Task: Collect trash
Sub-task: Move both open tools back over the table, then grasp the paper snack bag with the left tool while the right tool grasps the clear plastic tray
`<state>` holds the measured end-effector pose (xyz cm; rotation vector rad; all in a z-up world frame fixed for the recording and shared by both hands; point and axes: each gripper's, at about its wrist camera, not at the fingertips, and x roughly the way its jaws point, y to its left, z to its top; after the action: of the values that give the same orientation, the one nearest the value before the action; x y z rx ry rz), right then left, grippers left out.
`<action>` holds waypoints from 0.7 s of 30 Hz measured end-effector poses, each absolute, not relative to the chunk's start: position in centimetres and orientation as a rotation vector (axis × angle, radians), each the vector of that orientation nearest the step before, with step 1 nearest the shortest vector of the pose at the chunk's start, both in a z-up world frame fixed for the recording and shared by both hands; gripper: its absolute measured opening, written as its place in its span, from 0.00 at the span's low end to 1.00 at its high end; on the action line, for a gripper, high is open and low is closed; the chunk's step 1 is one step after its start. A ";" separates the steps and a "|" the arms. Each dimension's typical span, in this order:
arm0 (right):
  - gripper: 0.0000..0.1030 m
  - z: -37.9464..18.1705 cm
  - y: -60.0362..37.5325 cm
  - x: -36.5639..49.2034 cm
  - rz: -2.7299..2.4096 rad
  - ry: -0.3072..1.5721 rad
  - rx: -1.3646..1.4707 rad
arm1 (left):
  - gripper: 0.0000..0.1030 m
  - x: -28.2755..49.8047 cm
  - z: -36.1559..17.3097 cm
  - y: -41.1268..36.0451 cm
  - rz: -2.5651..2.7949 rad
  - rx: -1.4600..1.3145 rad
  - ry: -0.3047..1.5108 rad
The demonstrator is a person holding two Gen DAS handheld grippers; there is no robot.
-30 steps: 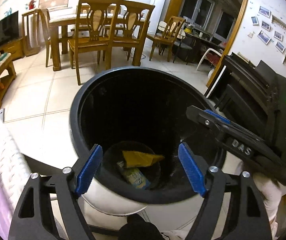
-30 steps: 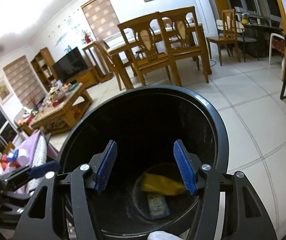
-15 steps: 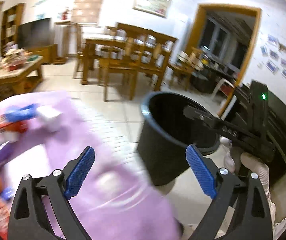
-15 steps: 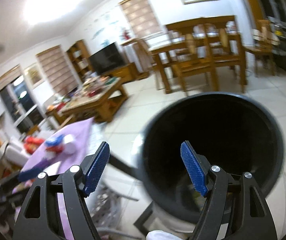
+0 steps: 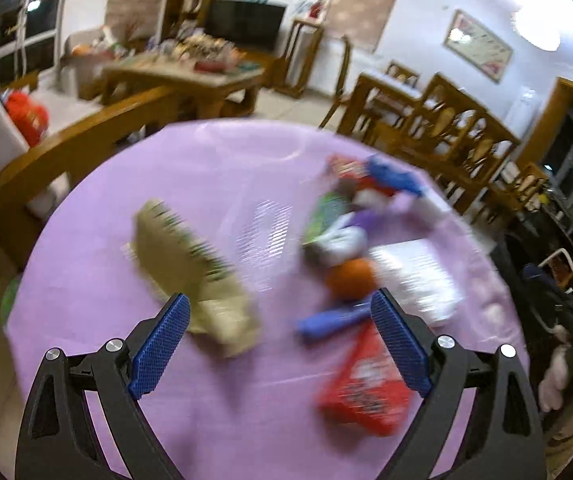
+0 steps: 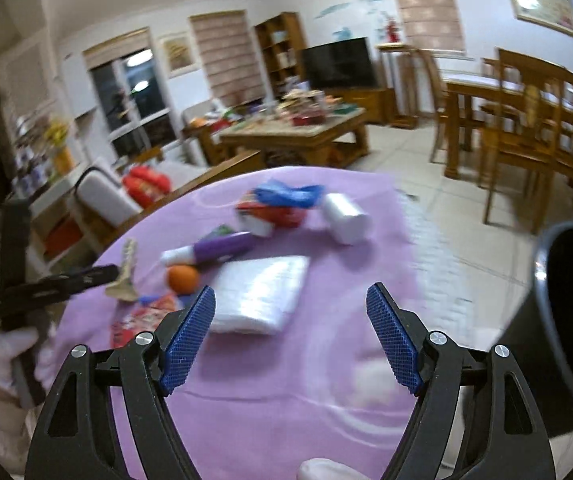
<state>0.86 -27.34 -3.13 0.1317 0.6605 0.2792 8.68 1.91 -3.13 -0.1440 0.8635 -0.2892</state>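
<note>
Trash lies scattered on a round table with a purple cloth (image 5: 166,184). In the left wrist view my left gripper (image 5: 280,312) hangs open above it, between a tan wrapper (image 5: 194,276) and a red packet (image 5: 362,392), with an orange ball (image 5: 350,278) and a blue piece (image 5: 330,322) ahead. My right gripper (image 6: 290,300) has its jaws opening with nothing between them, just short of a white tissue pack (image 6: 262,292). Beyond lie a purple tube (image 6: 218,250), a white roll (image 6: 346,218) and a blue wrapper (image 6: 290,194). The black bin (image 6: 566,320) stands at the right.
A wooden armchair (image 5: 66,160) stands by the table's far left edge. A cluttered coffee table (image 6: 298,128) and a TV (image 6: 338,62) lie beyond. Dining chairs and table (image 6: 526,120) stand at the right on the tiled floor. A gloved hand (image 6: 6,360) holds the left gripper.
Both grippers have swung left from over the bin's mouth to above the purple table. Both sets of jaws stand wider than before. The bin now sits at the right edge.
</note>
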 end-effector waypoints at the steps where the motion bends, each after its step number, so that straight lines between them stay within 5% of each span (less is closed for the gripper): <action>1: 0.75 -3.1 -26.4 1.1 0.292 0.665 0.120 | 0.83 9.3 -3.6 2.2 -0.286 -0.136 0.884; 17: 0.74 -2.0 -13.0 11.7 0.425 0.789 -0.017 | 0.48 10.8 -6.8 6.8 -0.360 -0.142 0.966; 21: 0.59 -3.4 -10.2 15.2 0.408 0.855 -0.046 | 0.37 10.5 -6.7 8.1 -0.382 -0.145 0.965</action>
<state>15.21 -10.24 -3.35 -0.0456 0.8553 0.4076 10.47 8.06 -6.74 -0.1453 0.9649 -0.3824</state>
